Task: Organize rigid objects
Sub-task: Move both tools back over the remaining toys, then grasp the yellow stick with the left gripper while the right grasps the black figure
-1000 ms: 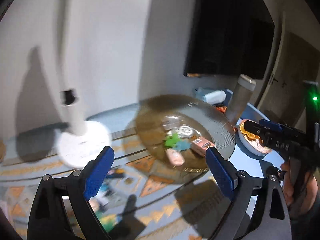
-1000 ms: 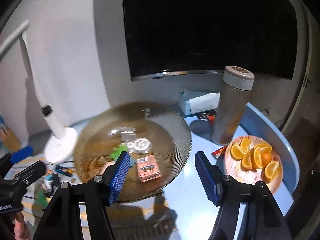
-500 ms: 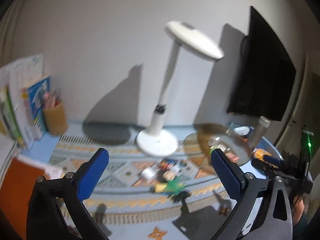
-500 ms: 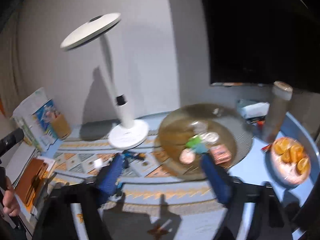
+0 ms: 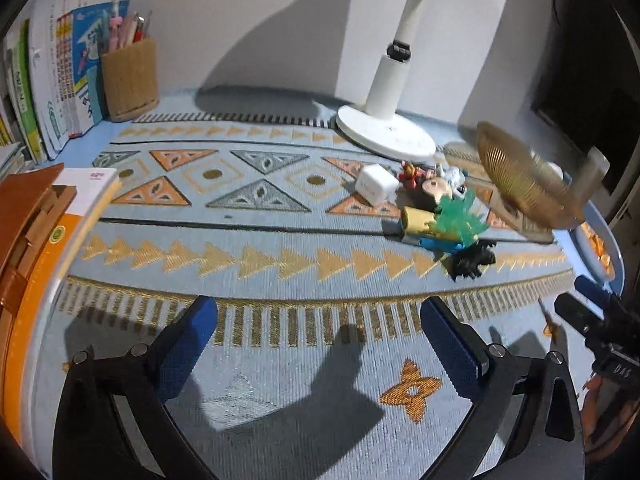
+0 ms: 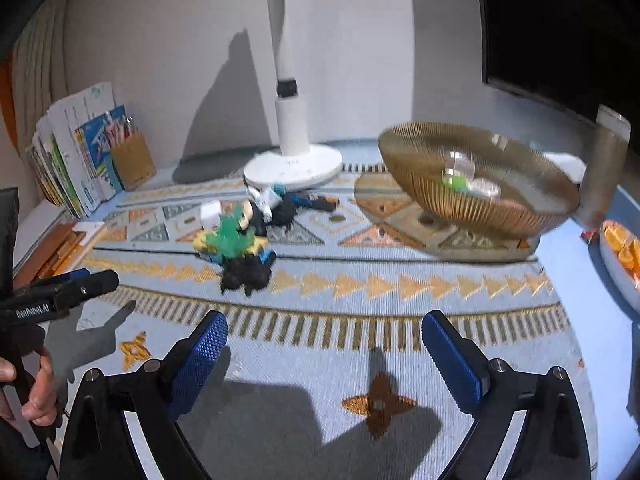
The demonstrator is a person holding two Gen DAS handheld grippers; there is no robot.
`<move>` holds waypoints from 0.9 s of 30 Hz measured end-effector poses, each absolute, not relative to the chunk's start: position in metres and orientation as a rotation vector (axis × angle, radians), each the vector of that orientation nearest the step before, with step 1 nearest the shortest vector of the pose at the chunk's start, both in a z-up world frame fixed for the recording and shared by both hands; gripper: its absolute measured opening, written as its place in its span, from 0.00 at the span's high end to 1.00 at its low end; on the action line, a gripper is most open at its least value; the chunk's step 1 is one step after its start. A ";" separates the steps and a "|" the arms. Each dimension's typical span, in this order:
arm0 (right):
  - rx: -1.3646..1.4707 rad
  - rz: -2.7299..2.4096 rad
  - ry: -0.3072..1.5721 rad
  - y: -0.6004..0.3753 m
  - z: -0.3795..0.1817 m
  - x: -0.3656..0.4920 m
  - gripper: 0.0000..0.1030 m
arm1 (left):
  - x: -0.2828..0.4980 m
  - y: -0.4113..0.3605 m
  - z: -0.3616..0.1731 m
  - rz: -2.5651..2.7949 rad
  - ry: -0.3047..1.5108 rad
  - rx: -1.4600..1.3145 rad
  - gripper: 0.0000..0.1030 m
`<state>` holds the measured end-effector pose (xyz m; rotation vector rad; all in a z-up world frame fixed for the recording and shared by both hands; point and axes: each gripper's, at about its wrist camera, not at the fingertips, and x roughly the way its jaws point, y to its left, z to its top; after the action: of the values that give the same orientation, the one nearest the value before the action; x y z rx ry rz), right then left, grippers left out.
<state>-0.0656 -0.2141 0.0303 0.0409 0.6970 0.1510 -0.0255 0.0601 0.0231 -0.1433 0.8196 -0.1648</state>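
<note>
two empty grippers above a patterned mat

left wrist view: the left gripper (image 5: 318, 330) has its jaws wide with nothing between them, over a blue patterned mat (image 5: 256, 216). a pile of small toys (image 5: 436, 212) lies ahead to the right, between a white lamp base (image 5: 384, 136) and a ribbed amber bowl (image 5: 524, 184).

right wrist view: the right gripper (image 6: 324, 346) is also spread wide and empty. the toy pile (image 6: 244, 236) sits left of the bowl (image 6: 476, 192), which holds a few small items.

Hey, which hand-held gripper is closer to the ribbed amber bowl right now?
Right. The bowl sits ahead and to the right of the right hand-held gripper; the left hand-held gripper is farther away, with the bowl far off to its right.
</note>
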 end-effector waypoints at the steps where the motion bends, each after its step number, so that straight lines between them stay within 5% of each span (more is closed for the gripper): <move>1: 0.044 0.153 0.700 -0.214 0.030 -0.064 0.05 | -0.028 0.060 0.025 -0.161 0.804 -0.130 0.02; 7: 0.029 0.144 0.757 -0.210 0.023 -0.056 0.05 | -0.030 0.046 0.027 -0.182 0.801 -0.054 0.03; 9: 0.028 0.173 0.804 -0.208 0.020 -0.050 0.05 | -0.028 0.041 0.028 -0.228 0.810 -0.032 0.22; 11: 0.065 0.218 0.858 -0.207 0.019 -0.043 0.05 | -0.020 0.035 0.028 -0.301 0.848 -0.001 0.30; 16: 0.111 0.306 0.918 -0.195 0.032 -0.020 0.05 | 0.005 0.012 0.044 -0.449 0.842 0.158 0.30; 20: 0.064 0.340 0.929 -0.178 0.030 0.000 0.26 | 0.037 -0.003 0.038 -0.520 0.863 0.250 0.31; 23: 0.047 0.381 0.938 -0.168 0.018 0.013 0.35 | 0.048 -0.011 0.033 -0.582 0.865 0.293 0.56; 27: 0.051 0.416 0.946 -0.160 0.007 0.023 0.36 | 0.053 -0.026 0.028 -0.636 0.860 0.375 0.56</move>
<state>0.0231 -0.1602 0.0068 0.0509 0.9460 0.4162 0.0529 -0.0255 0.0279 0.3750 0.8599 -0.6360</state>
